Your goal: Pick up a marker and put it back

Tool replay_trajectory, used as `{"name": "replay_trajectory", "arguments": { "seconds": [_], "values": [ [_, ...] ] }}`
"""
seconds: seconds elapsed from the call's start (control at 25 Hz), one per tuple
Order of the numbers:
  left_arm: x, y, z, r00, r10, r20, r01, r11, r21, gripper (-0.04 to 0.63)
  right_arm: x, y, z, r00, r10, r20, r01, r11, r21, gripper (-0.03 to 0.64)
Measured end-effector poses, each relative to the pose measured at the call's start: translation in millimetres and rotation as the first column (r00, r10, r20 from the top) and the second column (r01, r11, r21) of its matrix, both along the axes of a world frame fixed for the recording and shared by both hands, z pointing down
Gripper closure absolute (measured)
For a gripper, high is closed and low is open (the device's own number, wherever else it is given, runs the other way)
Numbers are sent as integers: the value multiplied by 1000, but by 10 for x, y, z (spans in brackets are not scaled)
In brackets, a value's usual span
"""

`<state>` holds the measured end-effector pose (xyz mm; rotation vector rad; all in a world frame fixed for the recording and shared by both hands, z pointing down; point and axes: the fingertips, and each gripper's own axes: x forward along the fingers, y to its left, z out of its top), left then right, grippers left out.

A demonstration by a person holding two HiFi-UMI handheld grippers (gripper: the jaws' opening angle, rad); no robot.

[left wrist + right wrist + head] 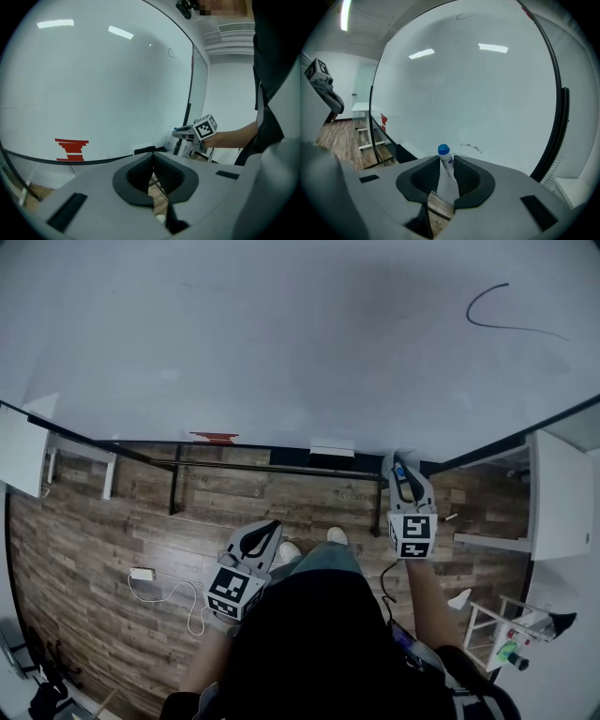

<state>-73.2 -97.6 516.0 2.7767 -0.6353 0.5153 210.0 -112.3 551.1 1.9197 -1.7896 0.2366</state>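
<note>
Where the right gripper (446, 163) reaches toward the bottom edge of the whiteboard (478, 93), the marker (444, 160) sits between its jaws. Its blue cap points at the board and its white body runs back along the gripper, a little tilted. The dark pads (464, 174) lie against either side of it, so the gripper looks clamped on the marker. From above, the marker's blue tip (401, 471) shows just at the board's lower rim.

The left gripper (153, 161) hangs lower and further from the board, over the wooden floor (112, 521). Its jaws are together with nothing between them.

A curved dark line (497, 310) is drawn near the board's upper right, and a red mark (71, 149) sits low on its left. A white plug with its cable (142, 574) lies on the floor.
</note>
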Motion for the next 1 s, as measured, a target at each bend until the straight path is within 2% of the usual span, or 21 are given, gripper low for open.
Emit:
{"name": "replay_trajectory", "arguments": {
  "seconds": [0.24, 0.52, 0.76, 1.0],
  "values": [
    [36, -90, -39, 998, -66, -1, 66, 998, -7, 575, -12, -40, -61, 999, -35, 4, 36, 999, -7, 523],
    [52, -127, -142, 992, -128, -18, 128, 992, 18, 575, -28, -58, -322, 997, -81, -14, 81, 997, -3, 523],
    [80, -105, -243, 988, -143, -56, 146, 987, 67, 574, -139, -129, -747, 989, -140, -48, 142, 989, 48, 523],
    [39, -137, -383, 976, -199, -88, 207, 973, 100, 574, -383, -228, -1144, 973, -224, -64, 229, 970, 87, 523]
  ]
}}
